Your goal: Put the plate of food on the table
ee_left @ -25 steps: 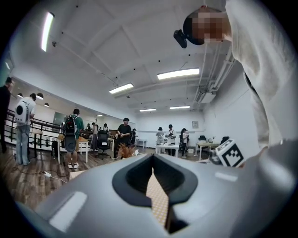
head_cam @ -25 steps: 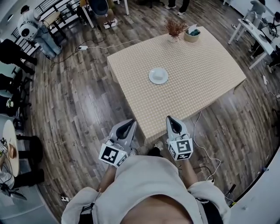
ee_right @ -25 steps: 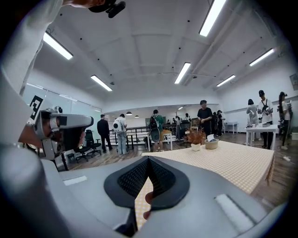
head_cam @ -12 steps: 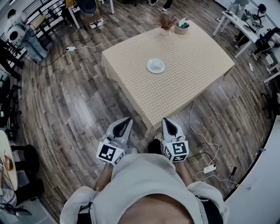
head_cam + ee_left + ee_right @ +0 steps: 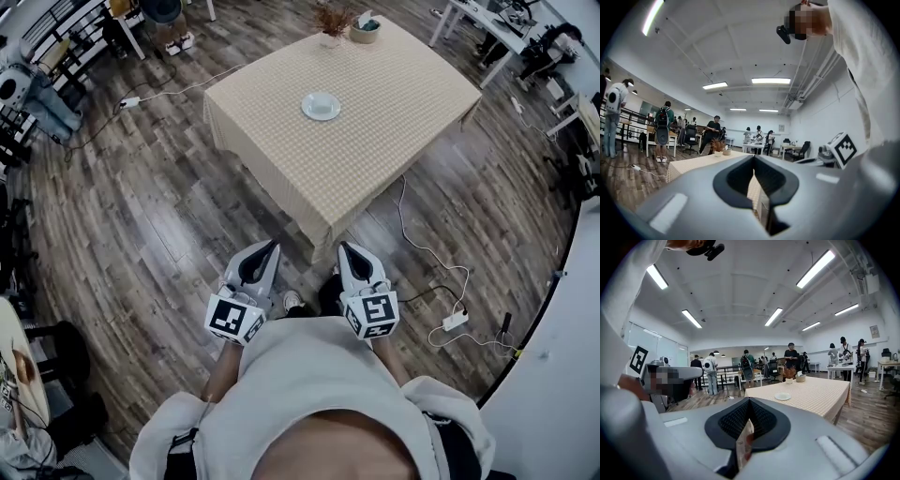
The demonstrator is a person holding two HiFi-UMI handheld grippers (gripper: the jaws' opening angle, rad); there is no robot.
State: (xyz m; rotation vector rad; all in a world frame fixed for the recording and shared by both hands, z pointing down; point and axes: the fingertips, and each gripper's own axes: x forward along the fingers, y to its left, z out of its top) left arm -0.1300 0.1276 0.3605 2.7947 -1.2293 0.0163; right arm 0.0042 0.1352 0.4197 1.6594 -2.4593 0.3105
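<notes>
Dark wood-plank floor all around, the round white plate sits on the beige checked-cloth table, and the left gripper and right gripper hang at the waist, jaws together and empty, seemingly with nothing left to carry.

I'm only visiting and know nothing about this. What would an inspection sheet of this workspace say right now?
Surface: table under a checked cloth, on a wood floor.
Job's things: white plate on the table near its middle; any food is too small to tell.
Clutter: dried plant and small round container at the far edge.
Grippers: left hand-held gripper and right hand-held gripper both shut and empty, over the floor, short of the table.
Cables: white cable runs to a power strip; another cable lies far left.
Surroundings: people, desks.
</notes>
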